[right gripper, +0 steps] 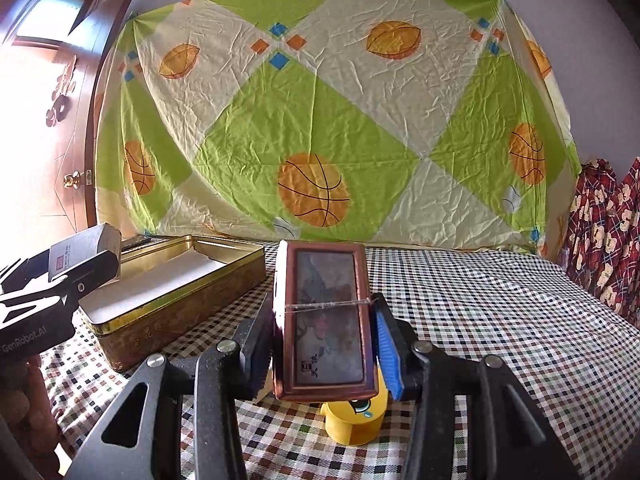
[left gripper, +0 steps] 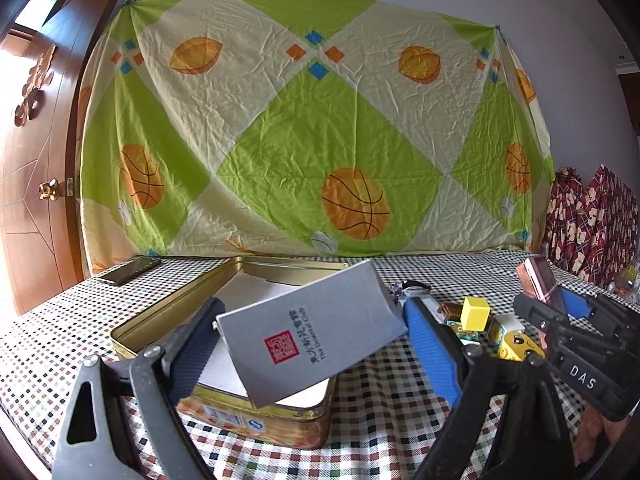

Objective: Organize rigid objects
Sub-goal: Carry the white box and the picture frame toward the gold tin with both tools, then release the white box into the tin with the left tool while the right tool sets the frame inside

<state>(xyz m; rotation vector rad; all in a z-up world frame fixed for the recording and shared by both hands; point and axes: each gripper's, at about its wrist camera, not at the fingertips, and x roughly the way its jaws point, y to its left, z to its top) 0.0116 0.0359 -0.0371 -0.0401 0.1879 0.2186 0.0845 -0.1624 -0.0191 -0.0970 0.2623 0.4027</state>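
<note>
We are holding a grey box (left gripper: 308,332) in our left gripper (left gripper: 310,338) over the open tin (left gripper: 132,330) on the checked table (right gripper: 500,320), our right gripper (right gripper: 324,340) clamping a framed picture (right gripper: 326,320) above a yellow toy (right gripper: 356,420).

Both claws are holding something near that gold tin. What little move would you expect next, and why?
Probably the left gripper lowers its grey box into the open tin just beneath it. The right gripper holds the brown case off to the tin's side.
</note>
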